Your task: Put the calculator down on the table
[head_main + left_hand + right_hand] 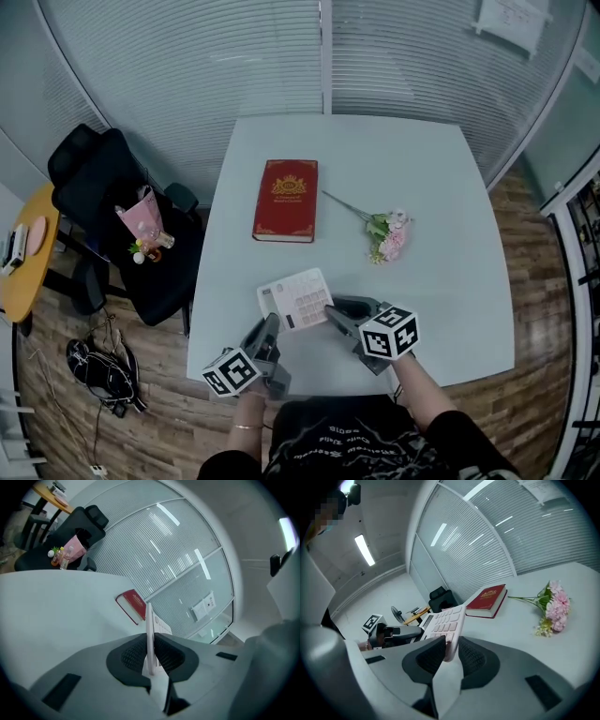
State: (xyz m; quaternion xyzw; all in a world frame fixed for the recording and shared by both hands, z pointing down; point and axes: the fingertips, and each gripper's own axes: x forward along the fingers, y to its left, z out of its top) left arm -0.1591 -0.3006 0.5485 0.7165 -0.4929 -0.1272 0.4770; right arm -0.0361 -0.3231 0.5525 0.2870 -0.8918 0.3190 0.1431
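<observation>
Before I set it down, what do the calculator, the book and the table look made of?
The calculator looks like hard plastic: a thin, rigid, pale matte body with pinkish keys. The book is a red hardcover with a slight sheen, perhaps leatherette, and a gold emblem stamped on it. The table has a smooth pale top, probably laminate: soft reflections, no grain visible.

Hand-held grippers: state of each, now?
Left hand-held gripper: shut on the calculator.
Right hand-held gripper: shut on the same calculator.
</observation>
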